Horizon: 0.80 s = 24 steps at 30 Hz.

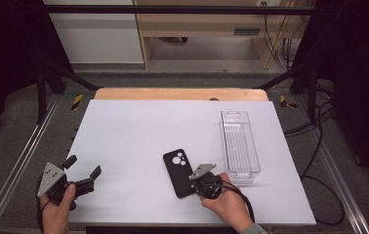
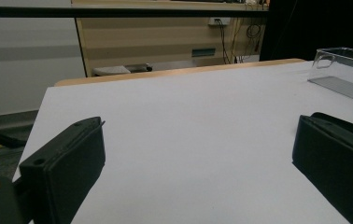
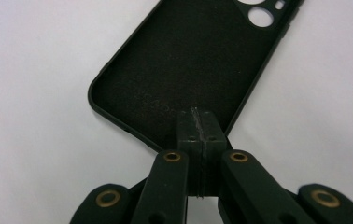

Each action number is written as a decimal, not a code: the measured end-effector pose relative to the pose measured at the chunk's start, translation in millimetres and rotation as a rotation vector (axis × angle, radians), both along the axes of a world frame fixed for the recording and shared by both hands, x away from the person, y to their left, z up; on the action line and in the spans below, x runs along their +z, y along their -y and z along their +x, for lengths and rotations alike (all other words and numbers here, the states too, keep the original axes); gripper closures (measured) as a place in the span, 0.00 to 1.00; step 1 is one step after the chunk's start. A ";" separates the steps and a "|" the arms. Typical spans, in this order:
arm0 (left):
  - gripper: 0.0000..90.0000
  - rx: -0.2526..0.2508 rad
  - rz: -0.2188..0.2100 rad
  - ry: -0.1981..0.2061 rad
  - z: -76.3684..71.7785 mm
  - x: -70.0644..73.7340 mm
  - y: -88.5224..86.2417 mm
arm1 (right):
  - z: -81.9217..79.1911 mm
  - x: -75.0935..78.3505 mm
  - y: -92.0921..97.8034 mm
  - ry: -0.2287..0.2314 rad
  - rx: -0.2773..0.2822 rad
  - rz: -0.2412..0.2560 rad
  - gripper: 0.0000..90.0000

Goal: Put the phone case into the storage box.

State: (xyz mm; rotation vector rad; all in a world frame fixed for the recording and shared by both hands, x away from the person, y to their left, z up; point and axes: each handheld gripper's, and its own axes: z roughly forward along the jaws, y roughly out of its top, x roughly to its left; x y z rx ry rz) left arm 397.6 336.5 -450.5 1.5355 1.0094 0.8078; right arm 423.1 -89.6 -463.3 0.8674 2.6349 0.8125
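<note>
1. Lying flat on the white worktop [image 1: 138,131], the black phone case [image 1: 178,171] sat near the front edge, its camera cut-outs pointing away from the person and its hollow inner side facing up.
2. The right hand-held gripper [image 1: 198,187] met the case at its near right corner, its grey plate tilted up toward the clear plastic bin [image 1: 239,142].
3. In the right gripper view, the two black jaws were pressed together with no gap between them, their tips over the case's [image 3: 188,65] near edge; whether they actually pinched the rim could not be told.
4. The right hand [image 1: 229,202] came in from the bottom edge, wrapped under the tool, with the wrist angled in toward the left.
5. The left hand-held gripper [image 1: 82,173] hovered near the front left corner of the worktop, well apart from the case, its jaws spread wide with nothing between them.
6. The left hand [image 1: 58,209] gripped the tool from below, aiming it forward and to the right across the bare surface.
7. The bin stood on the right side of the worktop, its long side running front to back, just beyond the right hand-held gripper.
</note>
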 end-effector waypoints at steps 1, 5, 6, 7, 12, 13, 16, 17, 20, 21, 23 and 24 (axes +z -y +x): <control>0.03 -0.001 0.001 -0.002 0.0 -0.1 0.0 | -0.8 0.1 2.5 0.007 -0.002 -0.007 1.00; 0.03 -0.003 -0.001 -0.003 -0.3 -0.2 1.5 | -4.2 0.7 12.6 0.020 -0.012 -0.032 1.00; 0.03 -0.004 -0.002 -0.003 -0.5 -0.3 1.9 | -4.8 0.7 13.7 0.022 -0.012 -0.036 1.00; 0.03 -0.005 0.000 -0.004 -0.6 -0.3 2.0 | -6.1 1.1 15.0 0.029 -0.008 -0.050 1.00; 0.03 -0.010 0.001 -0.006 -0.4 -0.6 2.7 | -11.2 0.6 18.6 0.072 -0.009 -0.095 1.00; 0.03 -0.010 0.001 -0.007 -0.4 -0.7 2.8 | -12.1 0.2 18.8 0.079 -0.010 -0.093 1.00; 0.03 -0.012 -0.003 -0.012 -0.4 -1.2 3.0 | -14.7 -1.9 19.8 0.096 -0.027 -0.074 1.00; 0.03 -0.012 -0.004 -0.013 -0.4 -1.3 3.0 | -15.6 -2.4 21.1 0.100 -0.029 -0.061 1.00; 0.03 -0.012 -0.007 -0.011 -0.6 -0.8 3.2 | -18.5 -1.5 27.4 0.107 -0.052 0.011 1.00; 0.03 -0.012 -0.009 -0.011 -0.7 -0.7 3.4 | -19.8 -0.2 30.7 0.101 -0.065 0.057 0.99; 0.03 -0.013 -0.008 -0.011 -0.8 -0.7 3.6 | -22.3 2.8 36.5 0.102 -0.106 0.145 0.96; 0.03 -0.013 -0.007 -0.011 -0.6 -0.8 3.7 | -23.1 4.3 38.5 0.113 -0.121 0.179 0.93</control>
